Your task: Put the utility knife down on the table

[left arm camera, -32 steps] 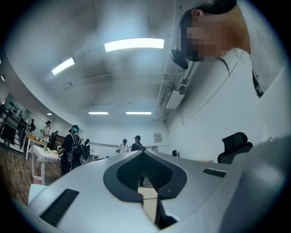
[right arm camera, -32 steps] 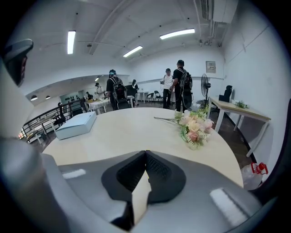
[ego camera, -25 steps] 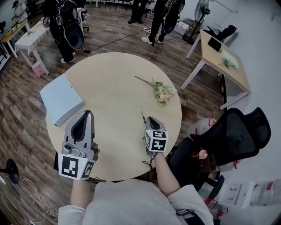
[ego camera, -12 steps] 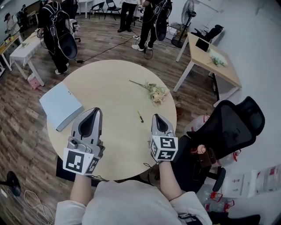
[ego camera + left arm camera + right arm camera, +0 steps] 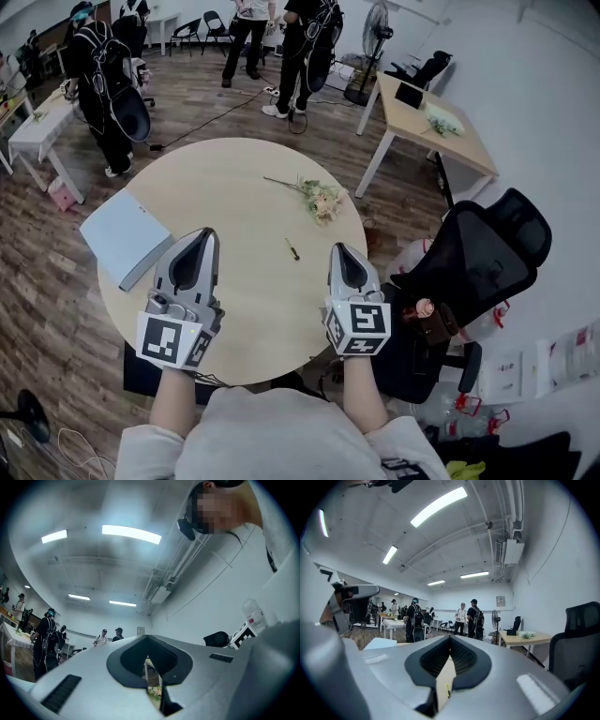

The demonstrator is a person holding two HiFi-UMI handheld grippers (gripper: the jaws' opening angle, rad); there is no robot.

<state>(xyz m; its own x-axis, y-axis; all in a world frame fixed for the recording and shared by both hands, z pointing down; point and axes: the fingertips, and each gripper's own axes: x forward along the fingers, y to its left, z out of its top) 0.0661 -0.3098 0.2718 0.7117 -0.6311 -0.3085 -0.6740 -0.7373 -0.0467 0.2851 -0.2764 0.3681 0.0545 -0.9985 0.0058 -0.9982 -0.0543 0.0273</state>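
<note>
The utility knife point(image 5: 292, 248), thin and yellow-green, lies flat on the round beige table point(image 5: 234, 178), a little right of its middle. My right gripper point(image 5: 339, 249) hovers to the knife's right, apart from it, jaws shut with nothing in them. My left gripper point(image 5: 203, 235) hangs over the table's left part, also shut and holding nothing. In the right gripper view the knife point(image 5: 448, 690) shows through the thin slit between the jaws of the right gripper point(image 5: 443, 681). The left gripper point(image 5: 152, 686) points towards the flowers point(image 5: 153, 692).
A small bunch of pale flowers point(image 5: 321, 199) lies beyond the knife. A light blue folder point(image 5: 125, 236) overhangs the table's left edge. A black office chair point(image 5: 469, 262) stands close on the right, a wooden desk point(image 5: 431, 131) behind it. Several people stand at the back.
The right gripper has drawn back rightward from the knife, which stays lying on the table. The left gripper has shifted slightly right; the head view has tilted.
</note>
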